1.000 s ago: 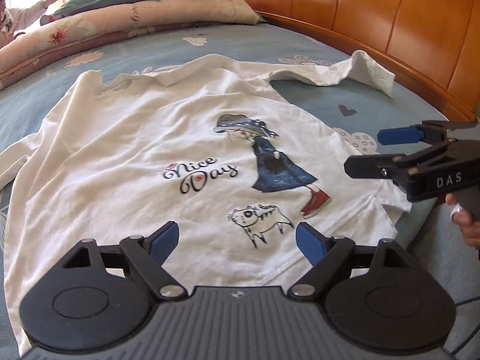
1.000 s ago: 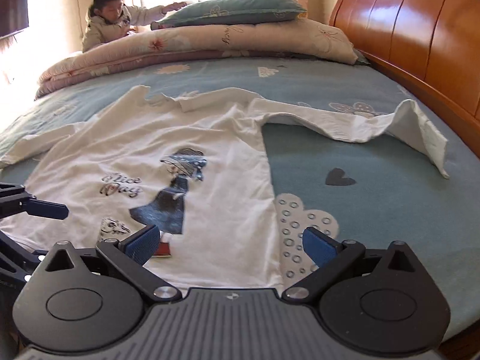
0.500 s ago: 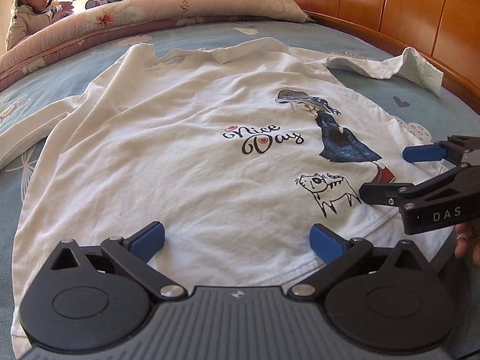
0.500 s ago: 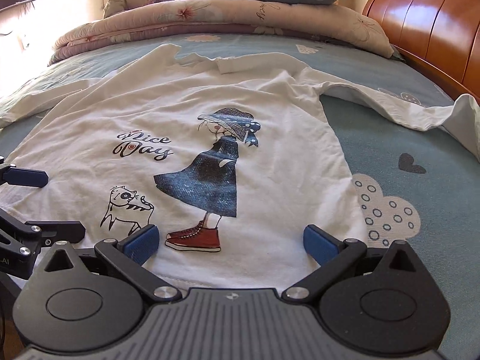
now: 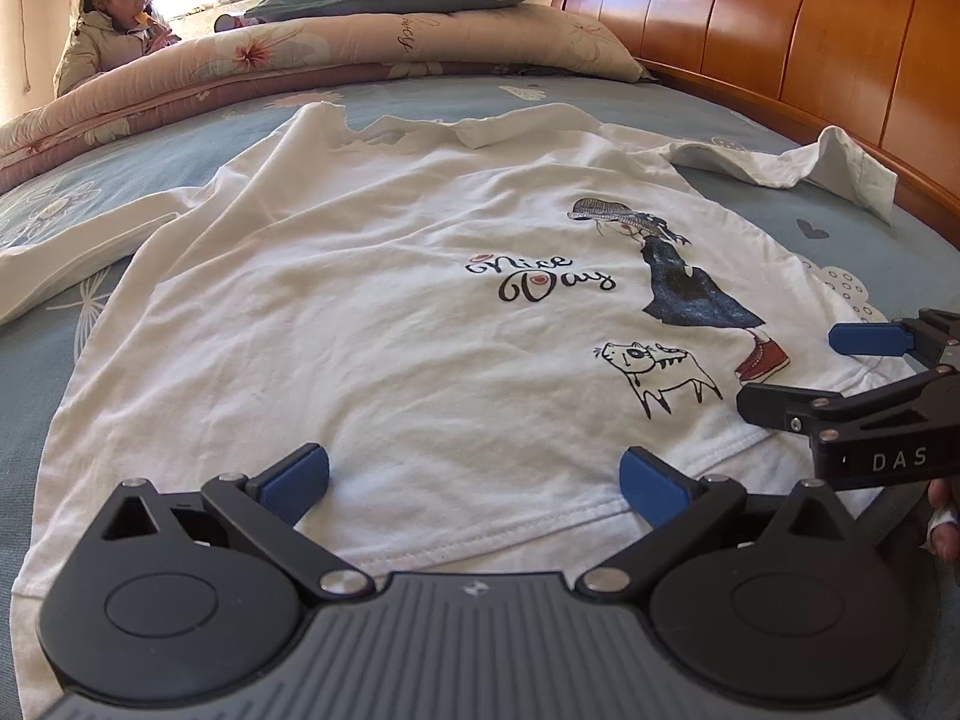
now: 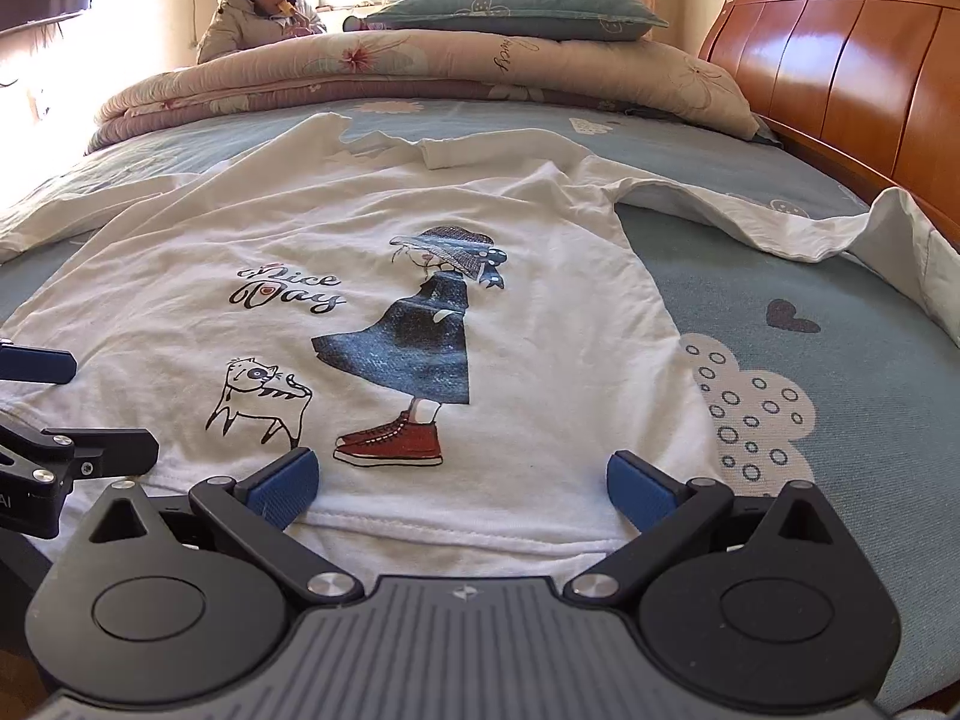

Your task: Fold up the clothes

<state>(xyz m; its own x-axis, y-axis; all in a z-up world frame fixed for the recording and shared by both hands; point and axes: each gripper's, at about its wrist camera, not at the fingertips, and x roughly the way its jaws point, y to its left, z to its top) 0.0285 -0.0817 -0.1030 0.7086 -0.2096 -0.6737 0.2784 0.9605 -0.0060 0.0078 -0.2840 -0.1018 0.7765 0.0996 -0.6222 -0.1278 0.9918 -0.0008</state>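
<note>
While the white shirt (image 5: 372, 324) lies spread face up across the middle of the frame on the blue bed (image 5: 180, 138), its hem is straddled at the bottom by the left tool (image 5: 474, 474) and the right tool (image 6: 462, 480), both with jaws wide apart and nothing clamped. Only one layer of hem may be caught if the blue pads (image 6: 282, 483) are closed too shallowly, so the fold would drag crooked. The far sleeve (image 6: 780, 222) (bunched at the right by the wooden headboard (image 6: 840, 60)) could be trapped inside.
</note>
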